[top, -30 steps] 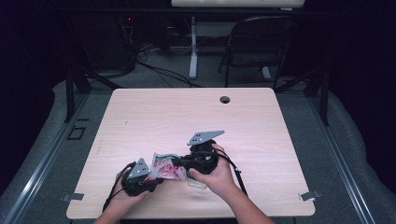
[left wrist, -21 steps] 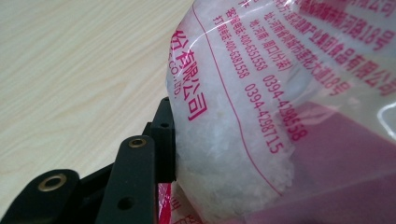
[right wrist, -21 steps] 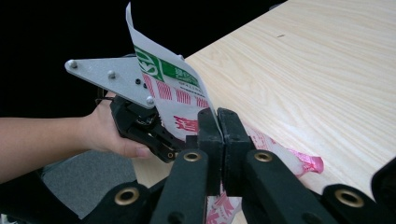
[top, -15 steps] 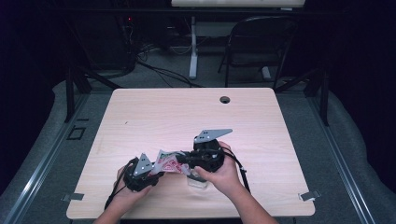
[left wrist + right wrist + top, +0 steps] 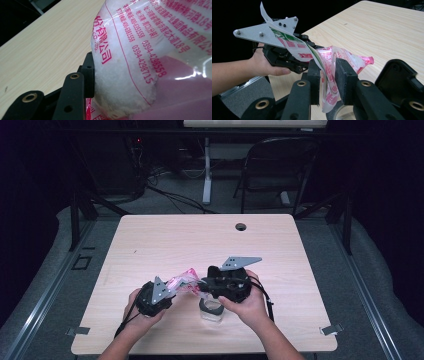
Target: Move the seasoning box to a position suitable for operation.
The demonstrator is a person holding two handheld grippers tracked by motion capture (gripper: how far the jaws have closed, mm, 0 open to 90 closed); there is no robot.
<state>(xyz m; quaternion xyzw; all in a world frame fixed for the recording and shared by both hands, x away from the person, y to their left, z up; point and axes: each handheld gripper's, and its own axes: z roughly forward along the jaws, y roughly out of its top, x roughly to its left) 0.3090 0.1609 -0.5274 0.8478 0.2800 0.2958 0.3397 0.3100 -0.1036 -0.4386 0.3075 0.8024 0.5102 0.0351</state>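
A clear plastic bag point(image 5: 184, 282) with pink print, holding white grains point(image 5: 125, 82), hangs between both grippers above the table's front. My left gripper point(image 5: 170, 292) is shut on the bag's full end; one black finger point(image 5: 88, 72) presses into the grains. My right gripper point(image 5: 328, 72) faces it from the right. Its jaws have just been opening, and the bag's thin loose edge point(image 5: 327, 62) hangs between the pads without being pinched. A small glass jar point(image 5: 212, 311) stands on the table below the right gripper, its rim point(image 5: 338, 113) under the jaws.
The light wooden table point(image 5: 200, 240) has a round cable hole point(image 5: 241, 226) near its far edge. A black chair point(image 5: 280, 165) and a desk leg point(image 5: 206, 170) stand on the floor behind it. In the right gripper view the left gripper's grey plate point(image 5: 267, 31) is close.
The right gripper's jaws have parted and it has shifted slightly right, away from the bag. The left hand has lifted the bag a little.
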